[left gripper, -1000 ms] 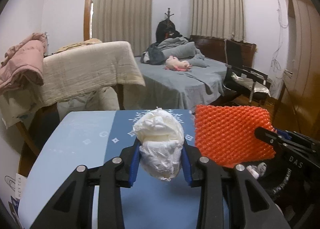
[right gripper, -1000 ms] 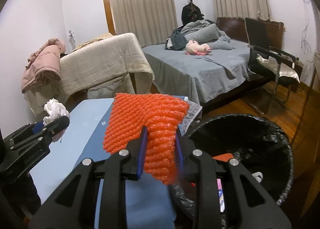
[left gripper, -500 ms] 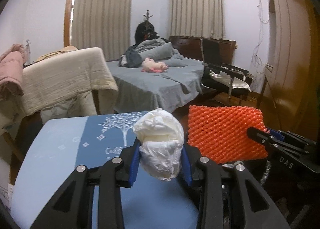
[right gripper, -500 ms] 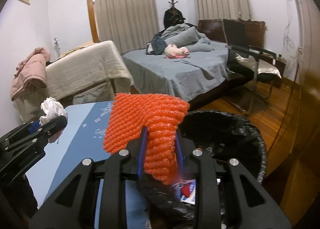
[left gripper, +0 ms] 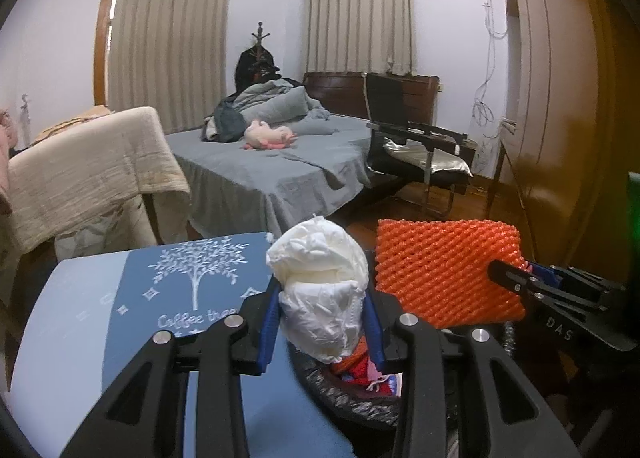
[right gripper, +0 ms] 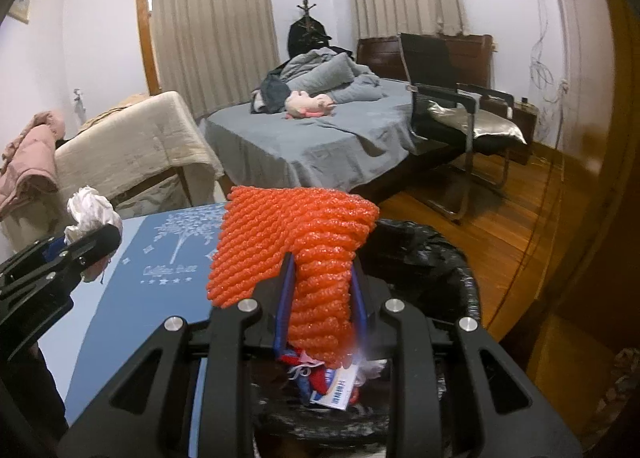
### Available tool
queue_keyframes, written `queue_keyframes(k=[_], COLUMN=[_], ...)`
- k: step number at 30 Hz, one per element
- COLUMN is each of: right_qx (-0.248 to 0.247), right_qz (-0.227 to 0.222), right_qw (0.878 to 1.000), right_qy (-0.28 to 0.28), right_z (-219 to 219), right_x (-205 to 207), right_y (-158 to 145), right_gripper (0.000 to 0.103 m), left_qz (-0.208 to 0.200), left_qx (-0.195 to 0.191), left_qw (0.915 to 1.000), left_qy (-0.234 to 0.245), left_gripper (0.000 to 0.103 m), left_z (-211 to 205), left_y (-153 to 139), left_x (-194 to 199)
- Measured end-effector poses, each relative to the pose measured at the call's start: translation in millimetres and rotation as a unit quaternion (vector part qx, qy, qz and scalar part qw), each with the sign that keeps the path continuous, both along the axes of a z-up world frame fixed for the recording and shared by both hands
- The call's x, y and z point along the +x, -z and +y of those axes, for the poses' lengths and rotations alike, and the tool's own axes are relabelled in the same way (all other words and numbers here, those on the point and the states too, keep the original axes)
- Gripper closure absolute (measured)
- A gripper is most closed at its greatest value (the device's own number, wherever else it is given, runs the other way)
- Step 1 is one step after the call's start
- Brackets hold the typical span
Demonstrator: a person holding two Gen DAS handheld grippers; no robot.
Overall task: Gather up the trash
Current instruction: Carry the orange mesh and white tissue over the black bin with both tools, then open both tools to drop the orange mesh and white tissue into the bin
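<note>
The left gripper point(left gripper: 322, 322) has its jaws squeezed tight on a white ball of paper point(left gripper: 320, 290). The paper is soft and crumpled, so the jaws press it from both sides to keep it from slipping out. It sits up in the air, over the edge where the blue surface point(left gripper: 120, 322) ends and the trash bin point(left gripper: 340, 398) begins.

The right gripper point(right gripper: 320, 314) has its jaws shut on an orange foam net point(right gripper: 296, 246). The net is floppy. Part of it stands up above the jaws and a bit hangs down below them. It is held right over the open mouth of the trash bin point(right gripper: 448, 258), which stands just beside the blue surface point(right gripper: 132, 306).

The bin has a black bag inside it, and some trash is in there already: bits of red and white wrappers near the bottom.

Both things are held high and close to the bin because that is where trash goes. The net looks ready to fall in if the jaws let go. The paper ball seems to be only at the rim, so it may need to go a little farther over the bin first. If it drops too soon, it could land on the surface or roll to the floor.

Behind all this are a gray bed point(right gripper: 320, 142) and a black chair point(right gripper: 452, 98), well apart from the bin.
</note>
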State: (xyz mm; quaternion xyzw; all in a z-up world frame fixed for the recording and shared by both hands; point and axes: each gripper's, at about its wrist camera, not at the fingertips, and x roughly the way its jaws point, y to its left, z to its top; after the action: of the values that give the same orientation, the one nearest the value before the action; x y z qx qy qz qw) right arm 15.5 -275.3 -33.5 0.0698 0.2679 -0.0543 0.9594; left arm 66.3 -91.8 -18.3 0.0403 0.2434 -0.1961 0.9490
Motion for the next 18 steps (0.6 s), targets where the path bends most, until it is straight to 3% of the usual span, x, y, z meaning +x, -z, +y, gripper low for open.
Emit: queue_keyframes(k=[18], right_qx=[-0.015], right_qz=[0.026], right_qw=[0.997], right_qy=[0.068], right_z=[-50], right_x=[12], right_y=[33], right_gripper=[0.078], left_qz=[0.026], left_qx=[0.008], left_qw=[0.9981], left_qy=[0.055], left_gripper=[0.067], left_z=[-59], left_y=[39], left_x=[42])
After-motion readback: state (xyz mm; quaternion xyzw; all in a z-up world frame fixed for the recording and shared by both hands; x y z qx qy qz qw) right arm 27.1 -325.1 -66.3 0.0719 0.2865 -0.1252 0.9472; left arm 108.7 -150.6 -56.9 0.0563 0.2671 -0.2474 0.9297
